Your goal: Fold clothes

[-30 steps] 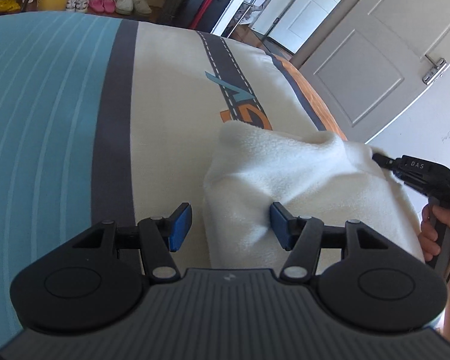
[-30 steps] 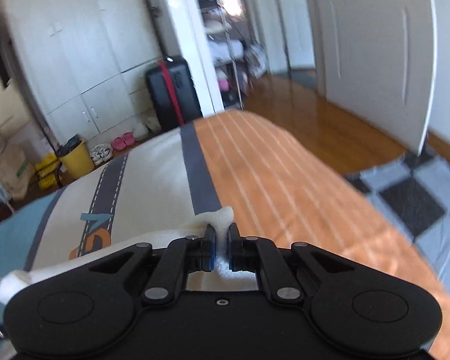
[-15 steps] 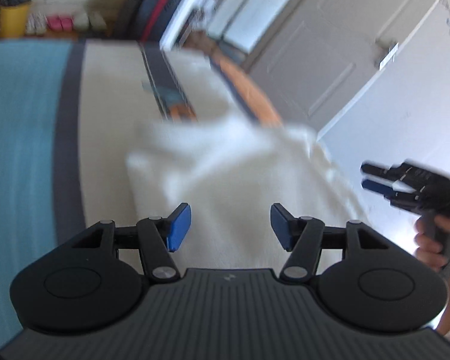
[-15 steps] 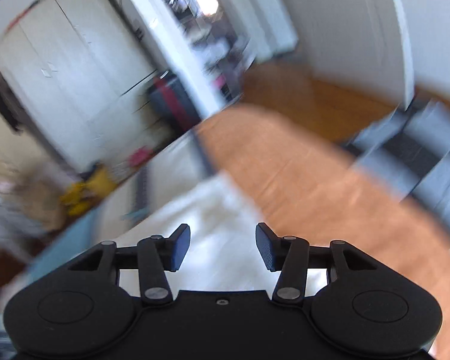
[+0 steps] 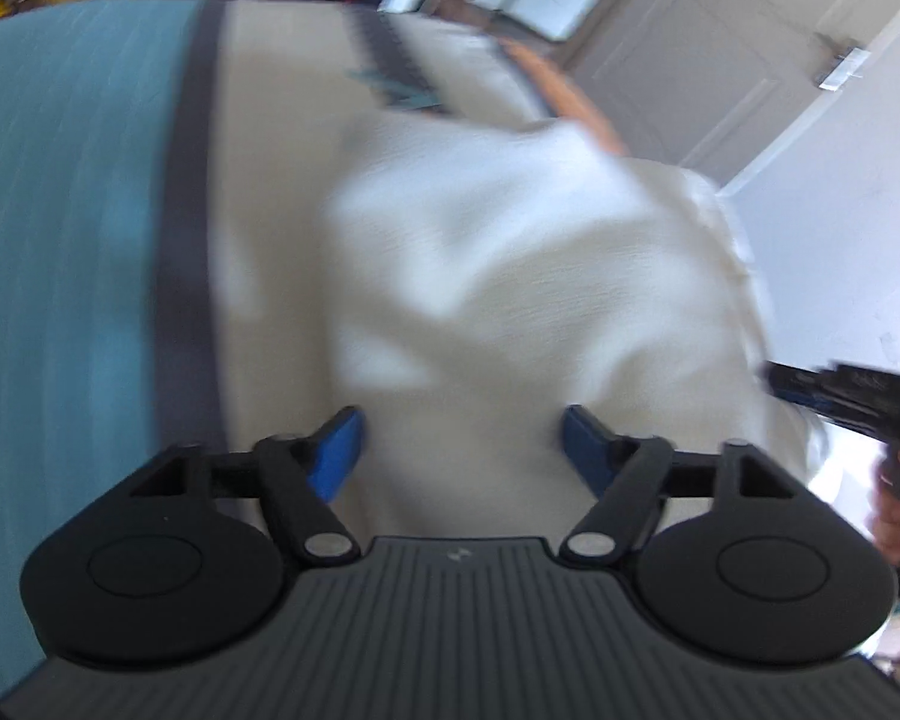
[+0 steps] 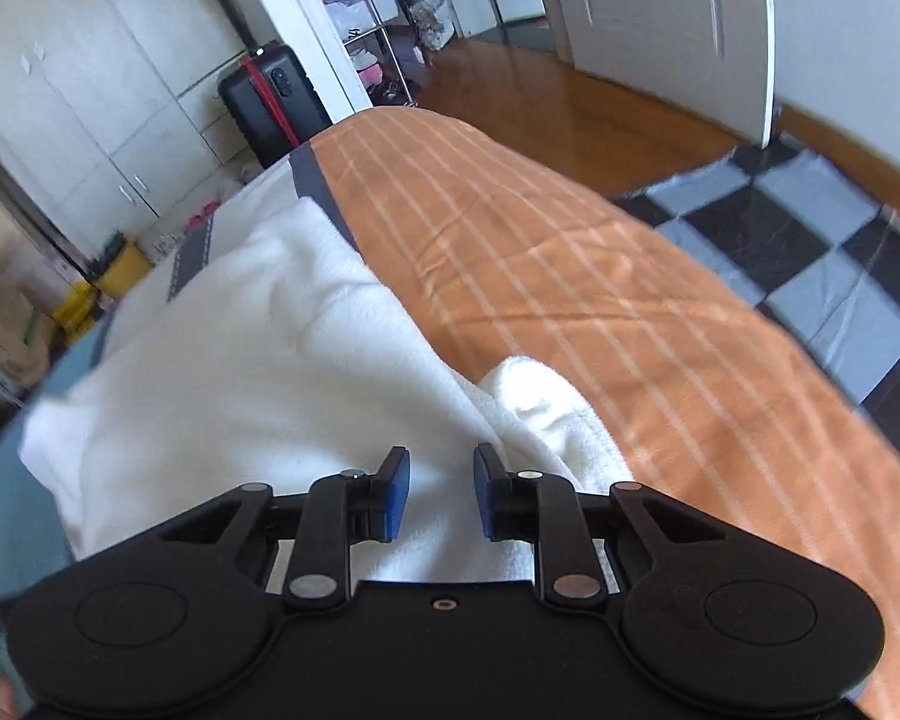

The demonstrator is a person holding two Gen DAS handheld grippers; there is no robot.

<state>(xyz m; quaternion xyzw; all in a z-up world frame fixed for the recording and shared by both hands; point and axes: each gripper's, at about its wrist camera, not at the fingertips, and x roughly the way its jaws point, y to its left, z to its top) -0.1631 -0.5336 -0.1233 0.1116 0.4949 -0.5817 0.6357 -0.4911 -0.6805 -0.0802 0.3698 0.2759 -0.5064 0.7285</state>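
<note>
White fleece garment (image 6: 258, 360) lying on a striped bed (image 6: 570, 276), both hand-held grippers above it.

The bedcover runs in bands: teal at the left, cream with a grey road-like stripe in the middle (where the garment mostly lies), orange with thin pale lines at the right. The left hand-held gripper (image 5: 462, 444) is opening, pads wide apart over the cloth and pressing nothing; the right hand-held gripper (image 6: 441, 492) is closing with a gap left, garment under it, not pinched. Beyond the bed: a dark suitcase (image 6: 270, 96), white cupboards (image 6: 108, 78), a yellow bin (image 6: 123, 264), wood floor (image 6: 570, 102), a checkered mat (image 6: 810, 240), a white door (image 5: 708, 60).
</note>
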